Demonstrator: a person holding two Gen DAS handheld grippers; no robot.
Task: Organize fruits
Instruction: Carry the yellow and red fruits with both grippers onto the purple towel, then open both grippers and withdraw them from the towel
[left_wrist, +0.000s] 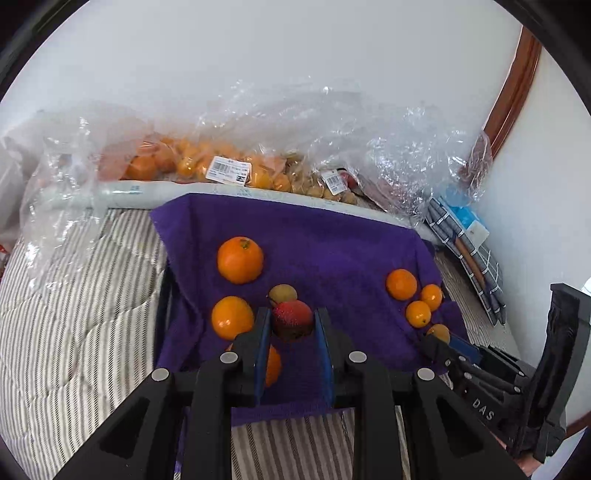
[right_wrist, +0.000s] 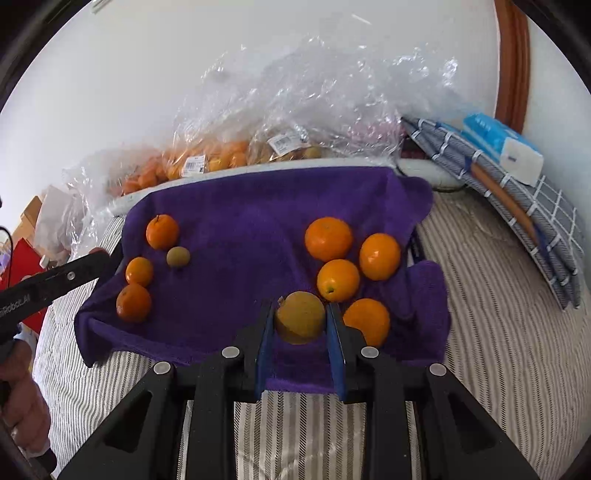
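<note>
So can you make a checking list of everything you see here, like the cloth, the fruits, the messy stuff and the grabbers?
Surface: purple towel over a striped bedcover.
Job's things: oranges in two groups, left and right; a small brownish fruit by the left group.
Clutter: plastic bags of fruit behind; folded checked cloth; tissue pack.
Grippers: left gripper shut on a red fruit; right gripper shut on a yellowish fruit.
Cables: nothing seen.
Surroundings: white wall; wooden trim.

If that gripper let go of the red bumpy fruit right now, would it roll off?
Probably not far. The red fruit between the left gripper fingers looks rough-skinned and uneven, so it should roll poorly. The purple towel beneath looks plush and rumpled, likely stopping it.
</note>
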